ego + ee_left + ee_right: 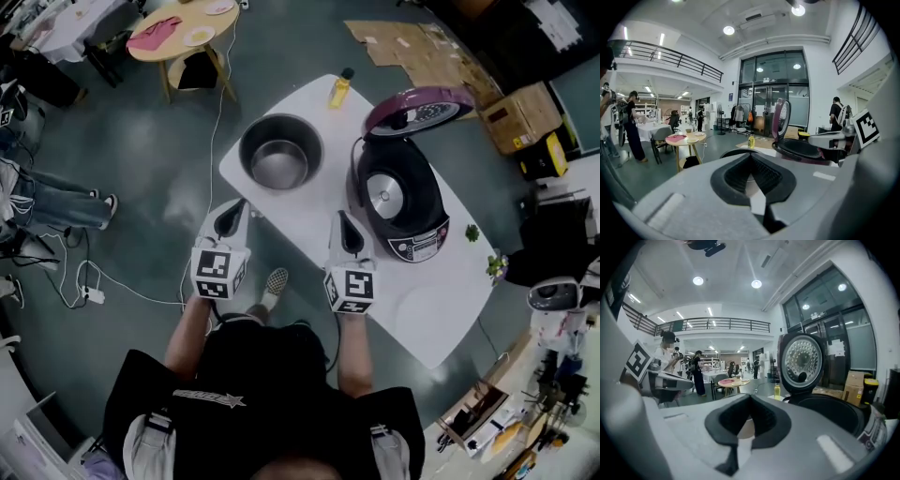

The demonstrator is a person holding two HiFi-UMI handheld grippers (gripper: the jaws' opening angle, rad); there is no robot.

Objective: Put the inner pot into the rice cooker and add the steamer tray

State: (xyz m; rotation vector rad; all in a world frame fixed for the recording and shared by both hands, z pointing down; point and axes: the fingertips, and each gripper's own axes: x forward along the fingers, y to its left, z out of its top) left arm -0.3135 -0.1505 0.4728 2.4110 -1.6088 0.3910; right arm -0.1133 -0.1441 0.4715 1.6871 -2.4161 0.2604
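Note:
A steel inner pot (280, 150) stands empty on the white table (441, 309), left of the purple rice cooker (398, 197). The cooker's lid (417, 108) is raised and its well shows a silver disc at the bottom. My left gripper (230, 217) is at the table's near edge just in front of the pot, shut and empty. My right gripper (348, 232) hovers over the table in front of the cooker, also shut with nothing in it. In the left gripper view the pot's rim (733, 152) peeks from behind the shut jaws. The right gripper view shows the lid (801, 362) and the cooker's well (834, 411) at right.
A yellow bottle (340, 89) stands at the table's far edge. A round wooden table (183, 33) with plates is farther back left. Cardboard boxes (520, 117) lie beyond the cooker. Cables run across the floor at left, and people stand in the background.

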